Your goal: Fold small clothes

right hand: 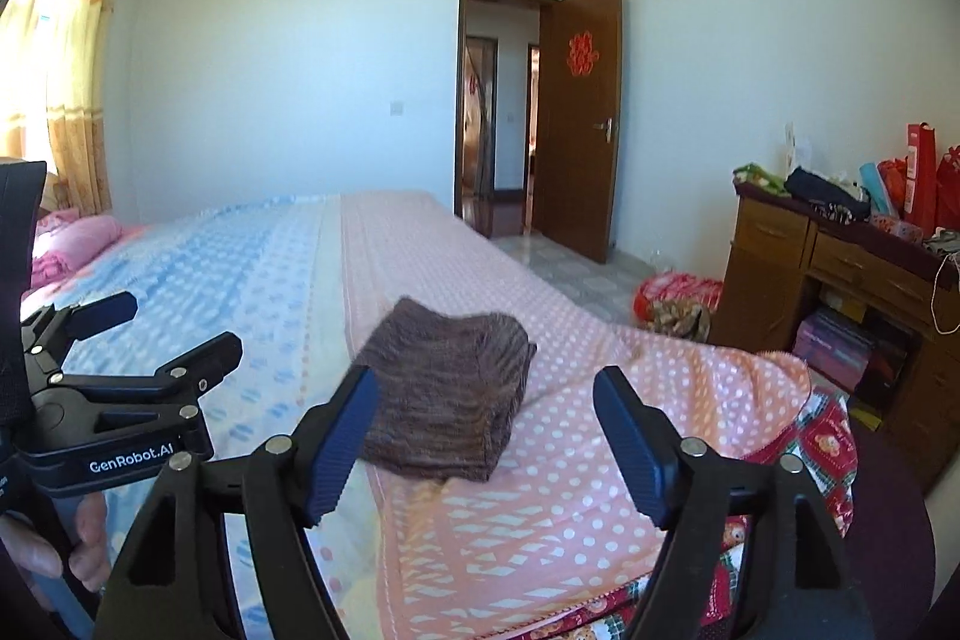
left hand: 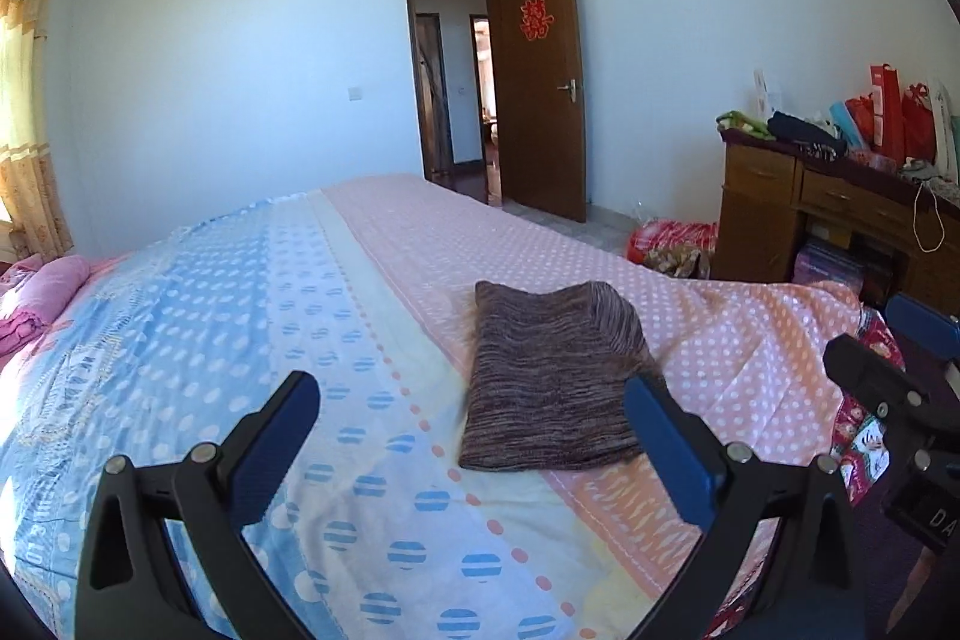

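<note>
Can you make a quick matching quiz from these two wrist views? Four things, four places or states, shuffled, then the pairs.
Things:
1. folded brown knit garment
2. pink pillow
3. wooden door
4. left claw

Places or states:
A. swung open, red paper cutout on it
B. open, holding nothing, above the bedspread
C. lying on the pink dotted part of the bedspread
D. at the far left end of the bed, near the curtain

Pairs: 1-C, 2-D, 3-A, 4-B
</note>
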`<state>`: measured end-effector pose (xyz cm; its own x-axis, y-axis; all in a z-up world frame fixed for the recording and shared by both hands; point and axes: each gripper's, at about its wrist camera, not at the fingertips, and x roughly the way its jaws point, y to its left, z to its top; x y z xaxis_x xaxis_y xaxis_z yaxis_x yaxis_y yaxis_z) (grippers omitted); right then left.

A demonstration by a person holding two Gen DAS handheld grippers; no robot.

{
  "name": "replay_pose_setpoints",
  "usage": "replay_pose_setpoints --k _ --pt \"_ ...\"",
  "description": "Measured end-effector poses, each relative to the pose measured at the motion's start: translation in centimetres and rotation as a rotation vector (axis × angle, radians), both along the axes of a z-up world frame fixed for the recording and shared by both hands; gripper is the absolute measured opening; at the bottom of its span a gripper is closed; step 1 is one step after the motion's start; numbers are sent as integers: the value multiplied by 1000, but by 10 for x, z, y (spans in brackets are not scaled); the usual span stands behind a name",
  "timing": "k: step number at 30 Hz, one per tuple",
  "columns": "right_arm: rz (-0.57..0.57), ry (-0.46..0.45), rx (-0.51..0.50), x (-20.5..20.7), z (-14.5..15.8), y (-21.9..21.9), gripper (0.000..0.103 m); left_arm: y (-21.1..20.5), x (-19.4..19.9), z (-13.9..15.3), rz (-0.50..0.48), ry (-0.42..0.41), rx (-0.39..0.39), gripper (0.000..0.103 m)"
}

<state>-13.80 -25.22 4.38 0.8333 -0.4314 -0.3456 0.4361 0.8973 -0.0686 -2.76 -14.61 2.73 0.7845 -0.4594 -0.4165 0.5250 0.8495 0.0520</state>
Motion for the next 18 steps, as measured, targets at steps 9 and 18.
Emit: replay_pose_setpoints --k 9,18 --pt "10 -72 -53 -12 20 14 76 12 -15 17 20 -54 -32 103" --pt "23 -81 -65 -11 24 18 76 16 -16 20 20 -46 -47 103"
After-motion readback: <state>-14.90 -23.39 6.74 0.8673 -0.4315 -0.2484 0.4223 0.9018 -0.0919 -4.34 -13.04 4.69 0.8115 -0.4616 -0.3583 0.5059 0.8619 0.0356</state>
